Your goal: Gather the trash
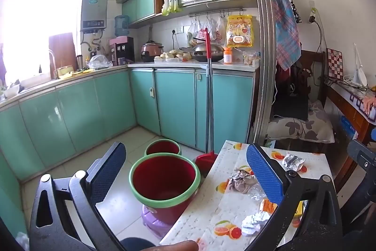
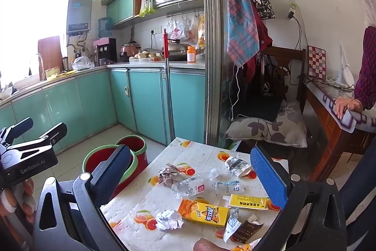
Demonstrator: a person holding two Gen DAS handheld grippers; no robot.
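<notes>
Trash lies scattered on a small table with a fruit-print cover (image 2: pixel 141 201): crumpled grey paper (image 2: pixel 169 174), a crushed clear bottle (image 2: pixel 188 186), a yellow drink carton (image 2: pixel 203 212), a white paper ball (image 2: pixel 169 219), a silver wrapper (image 2: pixel 235 165) and a brown pack (image 2: pixel 246 228). My right gripper (image 2: pixel 190 152) hovers open above the litter, holding nothing. My left gripper (image 1: pixel 185 149) is open too, straddling the table's left edge (image 1: pixel 211 180) and a red bucket with a green rim (image 1: pixel 141 194) that stands on a purple stool (image 1: pixel 152 220).
A second red bucket (image 1: pixel 163 147) and a red dustpan with a long handle (image 1: pixel 205 158) stand by the teal cabinets (image 1: pixel 176 105). A cushioned chair (image 2: pixel 265 128) is behind the table. A person's hand (image 2: pixel 347 107) rests on a wooden desk at right.
</notes>
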